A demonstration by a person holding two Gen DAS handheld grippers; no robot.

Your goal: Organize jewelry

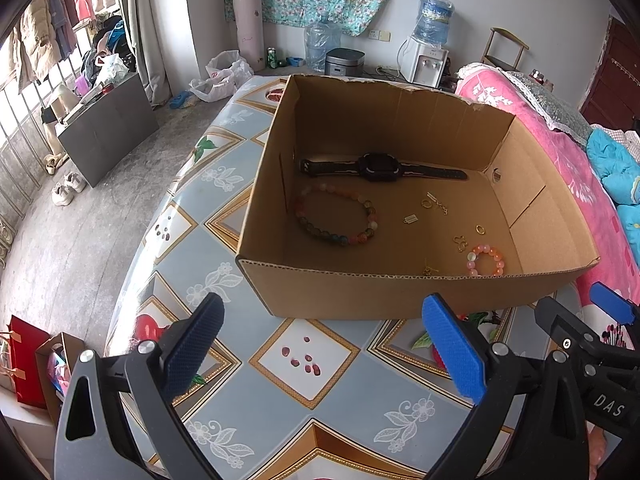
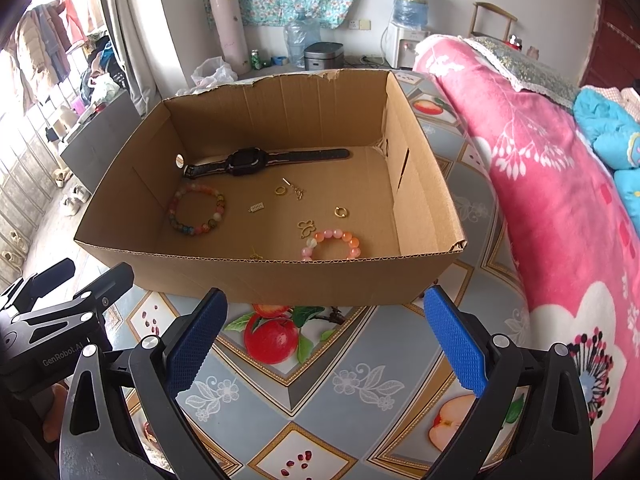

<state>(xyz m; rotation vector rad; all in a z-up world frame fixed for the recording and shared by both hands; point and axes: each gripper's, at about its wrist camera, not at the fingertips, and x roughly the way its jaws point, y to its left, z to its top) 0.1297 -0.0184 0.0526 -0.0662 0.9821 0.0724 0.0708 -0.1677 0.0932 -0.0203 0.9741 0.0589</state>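
The cardboard box (image 1: pixel 400 292) stands on the table (image 1: pixel 320 392) and fills the middle of both views. All the jewelry lies on its floor. The black watch (image 1: pixel 378 167) is stretched flat along the far wall. The large bead bracelet (image 1: pixel 335 216) lies toward the left in both views. The small orange and pink bracelet (image 2: pixel 332 245) sits close behind the near wall, in the lower middle of the right view. Between them several small gold pieces are scattered, among them a gold ring (image 2: pixel 341 211).

The left gripper (image 1: pixel 324 352) and the right gripper (image 2: pixel 326 344) both hover over the table at the bottom of the frame, in front of the box. Each has its jaws spread wide and holds nothing.

I judge that the bracelets are light and a little slippery, and probably strung on elastic, so they will bend; it is best to pinch across one side of the bead loop. The watch looks heavier, with a soft strap, so the stiff case is the better hold. The gold pieces are tiny, flat and hard to lift from the cardboard.
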